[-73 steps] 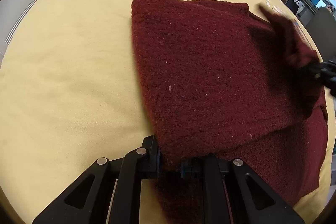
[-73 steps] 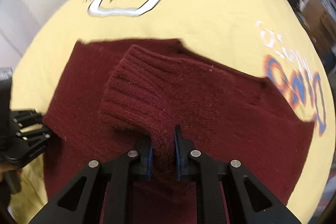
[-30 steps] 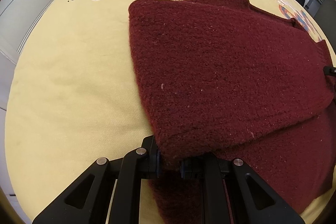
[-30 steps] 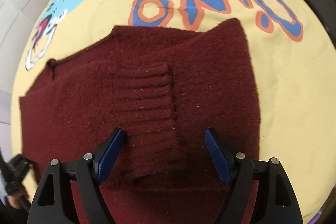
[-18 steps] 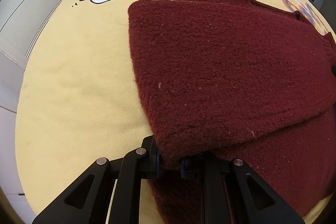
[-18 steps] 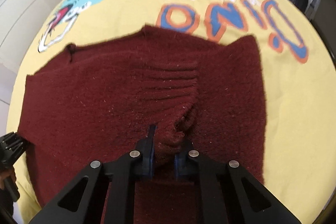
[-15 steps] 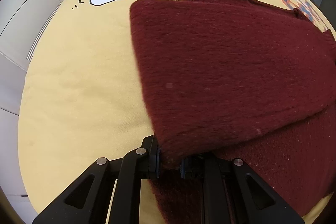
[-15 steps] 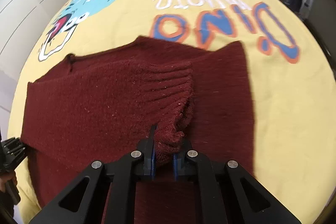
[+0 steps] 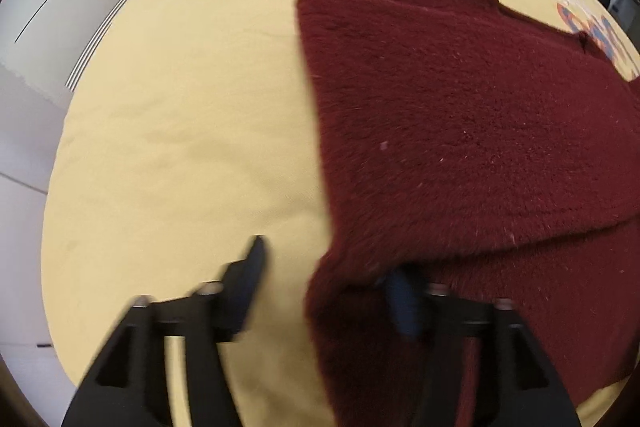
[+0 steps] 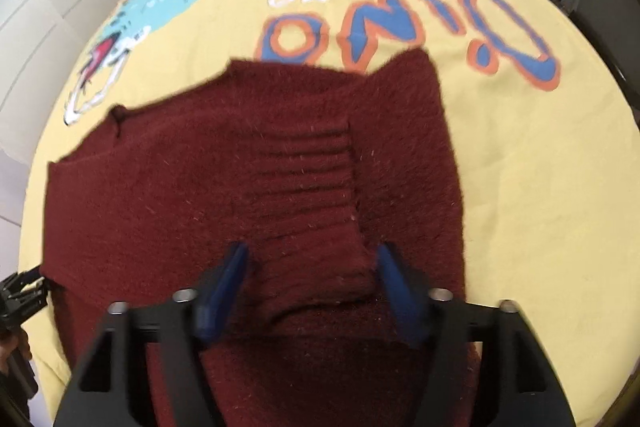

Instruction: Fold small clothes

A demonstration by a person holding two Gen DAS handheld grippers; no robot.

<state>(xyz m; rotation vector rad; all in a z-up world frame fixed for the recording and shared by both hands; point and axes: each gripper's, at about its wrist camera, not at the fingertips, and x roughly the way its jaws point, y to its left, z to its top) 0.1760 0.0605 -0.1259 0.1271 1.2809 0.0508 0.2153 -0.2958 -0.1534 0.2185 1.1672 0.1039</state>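
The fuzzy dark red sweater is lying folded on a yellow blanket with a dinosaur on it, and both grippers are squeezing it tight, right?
Not quite. The fuzzy dark red sweater does lie folded on the yellow dinosaur blanket, but neither gripper squeezes it. The right wrist view shows the right gripper open around the ribbed cuff; the left wrist view shows the left gripper open too. Both have just been opening.

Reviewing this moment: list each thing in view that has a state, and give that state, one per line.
Dark red fuzzy knit sweater: lying on the bed, sides folded inward, ribbed cuff on top.
Left hand-held gripper: open, jaws just opened, sweater edge loose between them.
Right hand-held gripper: open, jaws just opened, astride the cuff end without pressing it.
Yellow dinosaur-print bedspread: spread flat under the sweater.
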